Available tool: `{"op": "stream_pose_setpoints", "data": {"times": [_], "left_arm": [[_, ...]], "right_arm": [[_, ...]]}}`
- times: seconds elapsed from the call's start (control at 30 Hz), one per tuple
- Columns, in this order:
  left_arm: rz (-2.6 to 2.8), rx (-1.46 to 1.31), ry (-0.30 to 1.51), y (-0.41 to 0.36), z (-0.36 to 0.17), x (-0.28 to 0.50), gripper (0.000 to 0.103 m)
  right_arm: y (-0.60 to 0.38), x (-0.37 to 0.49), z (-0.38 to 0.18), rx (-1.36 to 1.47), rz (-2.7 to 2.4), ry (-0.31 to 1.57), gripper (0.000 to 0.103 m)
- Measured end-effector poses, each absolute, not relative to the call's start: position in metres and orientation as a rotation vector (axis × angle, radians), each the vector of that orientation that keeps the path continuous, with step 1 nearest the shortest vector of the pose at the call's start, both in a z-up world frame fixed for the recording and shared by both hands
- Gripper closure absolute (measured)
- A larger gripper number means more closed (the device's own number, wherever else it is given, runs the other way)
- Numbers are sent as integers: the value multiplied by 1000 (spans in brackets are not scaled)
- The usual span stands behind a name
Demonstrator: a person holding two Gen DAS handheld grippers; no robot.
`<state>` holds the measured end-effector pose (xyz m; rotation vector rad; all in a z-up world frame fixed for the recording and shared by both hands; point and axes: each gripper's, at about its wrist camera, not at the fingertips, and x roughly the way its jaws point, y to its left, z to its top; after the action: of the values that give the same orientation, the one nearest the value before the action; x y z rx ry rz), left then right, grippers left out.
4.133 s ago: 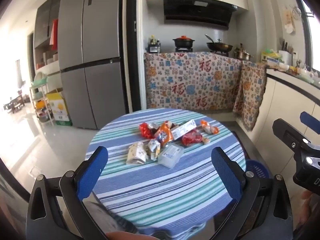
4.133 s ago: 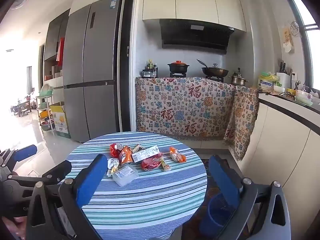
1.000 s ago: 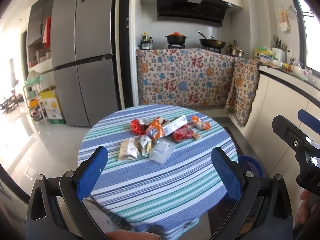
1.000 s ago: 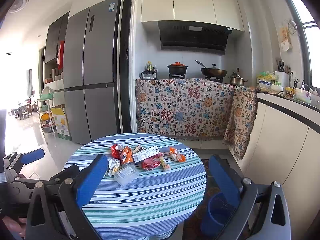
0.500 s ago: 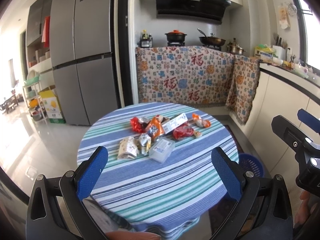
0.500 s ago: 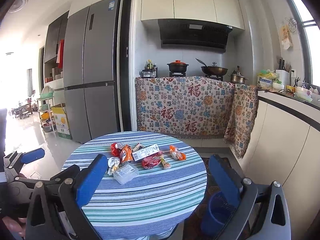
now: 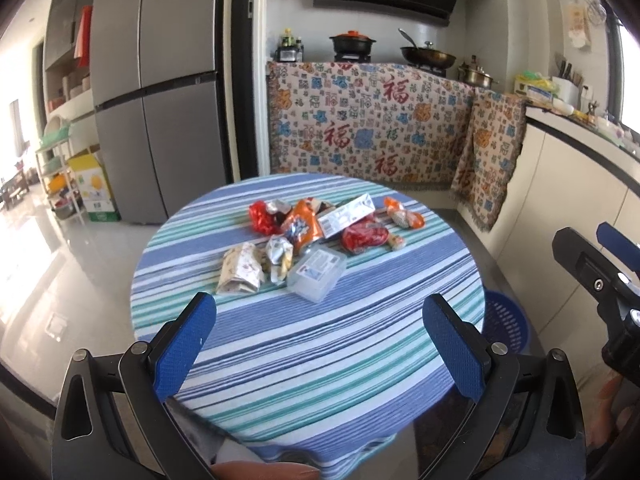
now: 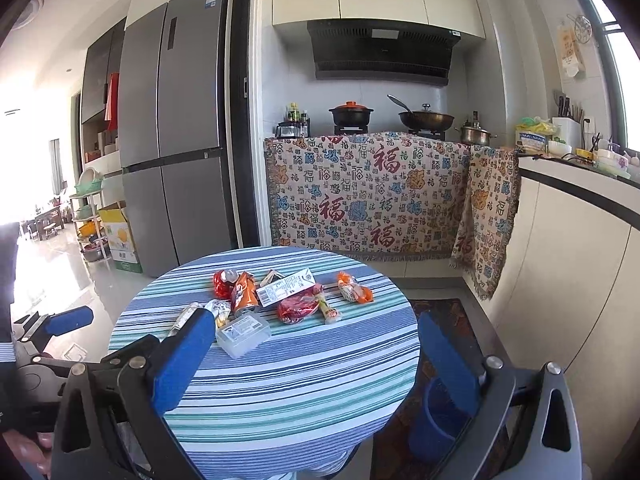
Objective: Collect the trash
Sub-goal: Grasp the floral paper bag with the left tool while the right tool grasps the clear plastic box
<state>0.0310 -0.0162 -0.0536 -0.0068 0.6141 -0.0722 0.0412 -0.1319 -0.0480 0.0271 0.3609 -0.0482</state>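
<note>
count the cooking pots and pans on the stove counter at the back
3: a black pot with an orange lid on the left, a dark wok with a lid in the middle, and a small steel pot on the right. None seem hidden.

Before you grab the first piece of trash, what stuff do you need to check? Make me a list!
1. Left gripper open and empty: ok, its blue pads stand wide apart.
2. Right gripper open and empty: ok.
3. Trash in sight: ok, wrappers and a clear plastic box lie in a cluster on the striped round table.
4. Nearest piece free to pick: ok, nothing lies on the box, though a silver wrapper sits right beside it.
5. Bin ready: ok, a blue basket stands on the floor by the table's right side; whether anything is inside, cannot tell.
6. Grippers close enough to grasp: not ok, both hang short of the trash.
</note>
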Motion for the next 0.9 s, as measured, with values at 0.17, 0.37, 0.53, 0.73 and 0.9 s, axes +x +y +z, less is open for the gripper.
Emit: {"op": "stream_pose_setpoints", "data": {"times": [0.17, 0.37, 0.53, 0.73, 0.9], "left_arm": [[-55, -65, 729, 6, -105, 59, 0], [-12, -93, 820, 24, -147, 88, 0], [37, -92, 868, 41, -170, 113, 0], [83, -75, 942, 52, -199, 144, 1], [89, -28, 958, 47, -206, 150, 0]], "right_arm": [[-140, 75, -91, 41, -69, 452, 0], [-140, 117, -140, 27, -47, 578, 0], [-126, 151, -178, -27, -3, 668, 0], [-107, 175, -212, -20, 78, 766, 0], [-119, 201, -222, -17, 70, 808, 0]]}}
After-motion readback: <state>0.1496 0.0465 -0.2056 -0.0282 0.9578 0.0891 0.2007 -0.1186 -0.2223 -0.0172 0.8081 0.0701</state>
